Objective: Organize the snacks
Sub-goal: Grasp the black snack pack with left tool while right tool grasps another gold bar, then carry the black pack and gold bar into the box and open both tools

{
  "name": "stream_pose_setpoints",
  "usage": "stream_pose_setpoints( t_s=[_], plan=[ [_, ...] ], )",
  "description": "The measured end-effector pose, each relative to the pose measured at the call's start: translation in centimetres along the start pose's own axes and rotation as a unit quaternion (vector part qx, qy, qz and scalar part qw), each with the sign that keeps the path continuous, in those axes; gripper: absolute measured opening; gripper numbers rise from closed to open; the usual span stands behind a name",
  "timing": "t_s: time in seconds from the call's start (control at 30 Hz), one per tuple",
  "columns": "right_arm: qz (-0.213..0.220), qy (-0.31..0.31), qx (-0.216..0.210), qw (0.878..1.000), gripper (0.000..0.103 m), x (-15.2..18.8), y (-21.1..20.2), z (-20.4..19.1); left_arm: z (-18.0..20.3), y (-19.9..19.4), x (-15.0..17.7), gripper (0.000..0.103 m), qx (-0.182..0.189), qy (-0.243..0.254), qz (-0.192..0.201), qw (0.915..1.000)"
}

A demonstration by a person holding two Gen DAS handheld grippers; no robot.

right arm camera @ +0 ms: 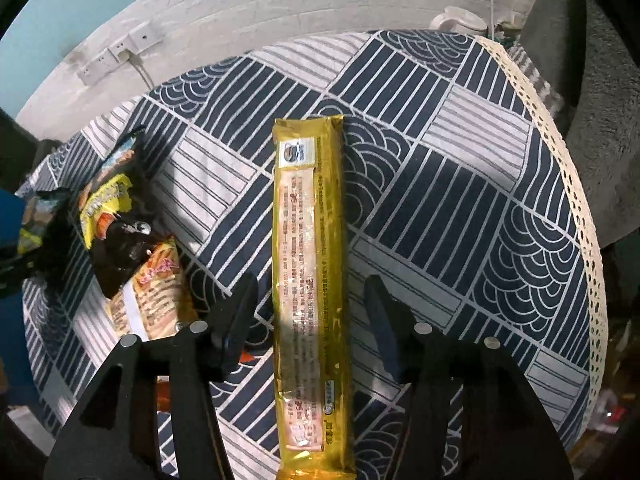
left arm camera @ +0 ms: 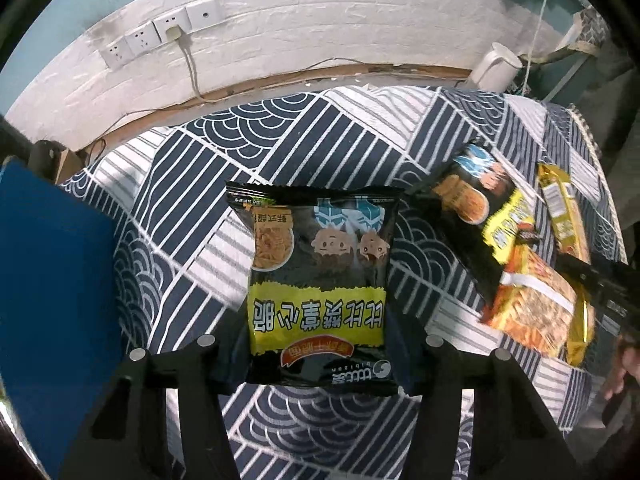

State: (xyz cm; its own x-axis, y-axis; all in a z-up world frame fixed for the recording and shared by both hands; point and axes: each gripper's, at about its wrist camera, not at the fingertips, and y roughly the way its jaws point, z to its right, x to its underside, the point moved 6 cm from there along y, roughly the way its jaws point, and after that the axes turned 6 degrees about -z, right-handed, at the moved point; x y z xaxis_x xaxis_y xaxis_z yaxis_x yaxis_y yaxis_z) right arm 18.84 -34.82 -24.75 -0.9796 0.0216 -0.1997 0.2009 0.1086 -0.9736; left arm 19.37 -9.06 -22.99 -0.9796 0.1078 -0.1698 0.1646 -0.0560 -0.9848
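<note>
Hovering low over the bench (left arm camera: pixel 168 216), which is covered with a patterned navy and white cloth, the left gripper (left arm camera: pixel 316 344) has its jaws spread on both sides of a black and yellow snack bag (left arm camera: pixel 318 280). The bag lies flat with its near end between the jaws, probably so it can be pinched there. The right gripper (right arm camera: pixel 310 300) also has its jaws spread, around a long gold biscuit pack (right arm camera: pixel 310 280) that lies lengthwise between them; they do not seem to touch it. Between the two grippers, a second black bag (right arm camera: pixel 116 232) lies partly over an orange noodle packet (right arm camera: pixel 154 296), not yet sorted.
</note>
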Motion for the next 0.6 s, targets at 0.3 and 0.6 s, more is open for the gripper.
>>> stream_pose_setpoints(
  t_s=[0.3, 0.6],
  plan=[
    [0.010, 0.000, 0.019, 1.000, 0.031, 0.6, -0.9, 0.2, -0.1, -3.3, 2.2, 0.058, 0.002, 0.003, 0.020, 0.9998],
    [0.029, -0.007, 0.011, 1.000, 0.031, 2.3, -4.8, -0.5, -0.8, -7.4, 4.3, 0.058, -0.003, 0.007, 0.054, 0.9985]
  ],
)
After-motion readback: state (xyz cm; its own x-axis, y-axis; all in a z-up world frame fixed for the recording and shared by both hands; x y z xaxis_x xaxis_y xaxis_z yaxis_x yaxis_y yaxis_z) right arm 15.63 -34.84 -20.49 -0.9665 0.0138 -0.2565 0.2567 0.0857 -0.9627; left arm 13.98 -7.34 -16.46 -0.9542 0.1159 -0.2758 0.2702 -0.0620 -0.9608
